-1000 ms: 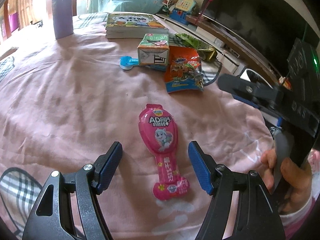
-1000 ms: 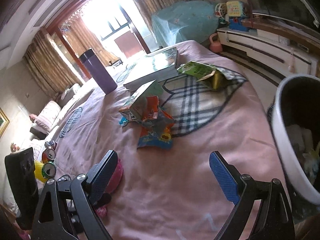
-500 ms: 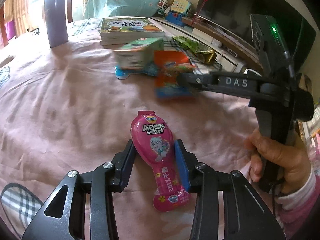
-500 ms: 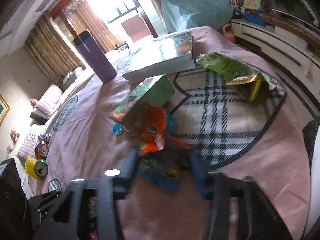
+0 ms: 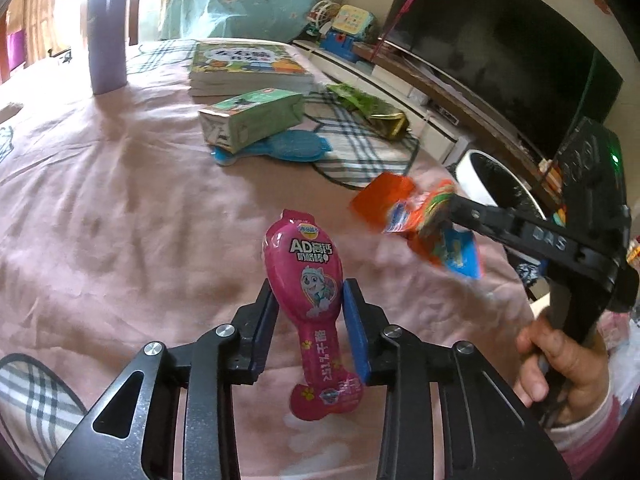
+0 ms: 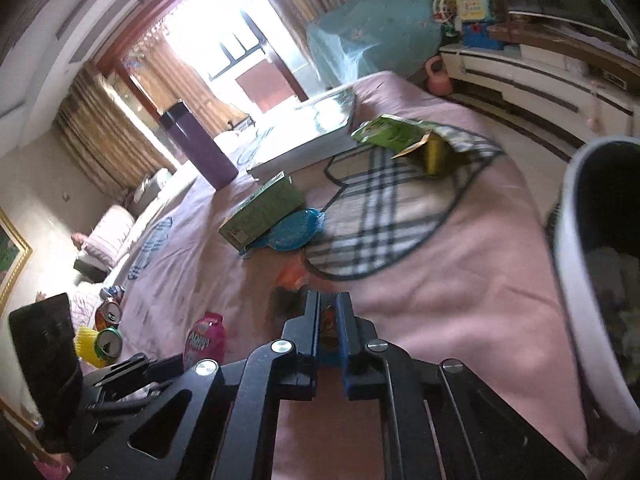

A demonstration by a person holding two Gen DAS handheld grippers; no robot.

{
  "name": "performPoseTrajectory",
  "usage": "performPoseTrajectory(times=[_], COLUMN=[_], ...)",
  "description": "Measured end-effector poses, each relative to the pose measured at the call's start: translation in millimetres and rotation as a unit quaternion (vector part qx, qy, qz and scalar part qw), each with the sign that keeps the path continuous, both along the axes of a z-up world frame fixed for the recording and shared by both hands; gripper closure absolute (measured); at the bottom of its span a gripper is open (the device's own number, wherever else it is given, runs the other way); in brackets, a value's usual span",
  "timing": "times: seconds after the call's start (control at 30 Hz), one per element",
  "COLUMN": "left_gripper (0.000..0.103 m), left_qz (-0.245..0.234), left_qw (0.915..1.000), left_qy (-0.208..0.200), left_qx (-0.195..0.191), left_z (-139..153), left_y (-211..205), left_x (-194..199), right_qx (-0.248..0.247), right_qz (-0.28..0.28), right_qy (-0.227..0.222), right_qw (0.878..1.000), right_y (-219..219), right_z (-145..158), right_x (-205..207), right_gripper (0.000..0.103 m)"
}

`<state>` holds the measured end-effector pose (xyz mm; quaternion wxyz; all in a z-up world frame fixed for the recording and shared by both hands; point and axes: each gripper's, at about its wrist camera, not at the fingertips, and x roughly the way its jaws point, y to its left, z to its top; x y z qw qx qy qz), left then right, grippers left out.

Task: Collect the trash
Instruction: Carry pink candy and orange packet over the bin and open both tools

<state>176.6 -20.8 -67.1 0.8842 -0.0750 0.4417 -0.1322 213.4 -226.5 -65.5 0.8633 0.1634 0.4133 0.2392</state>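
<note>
My left gripper is shut on a pink spoon-shaped snack wrapper and holds it lifted off the pink tablecloth. My right gripper is shut on an orange and blue snack bag, carried in the air to the right of the left gripper; in the right wrist view only a sliver of the bag shows between the pads. The white trash bin stands at the table's right edge with trash inside.
On the table lie a green carton on a blue wrapper, a stack of books, a green-gold snack bag and a purple bottle. Cans stand beyond the table's left edge.
The left gripper has lifted the pink wrapper off the cloth. The right gripper closed on the orange bag, picked it up and carried it right, toward the bin.
</note>
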Motion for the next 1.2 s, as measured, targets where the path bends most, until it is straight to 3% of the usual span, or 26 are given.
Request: performPoseTrajectory(times=[0.57, 1.2], left_gripper=[0.079, 0.082], left_qz=[-0.069, -0.170], left_qw=[0.9973, 0.9842], left_qy=[-0.023, -0.051], left_qx=[0.002, 0.009], left_z=[25, 60], left_y=[-65, -183], left_x=[-8, 19], right_qx=[0.013, -0.016], right_qz=[-0.089, -0.183], right_qy=[-0.031, -0.056], right_qw=[0.995, 0.981], right_y=[-83, -178], right_z=[17, 36], right_x=[-61, -63], right_gripper=[0.099, 0.099])
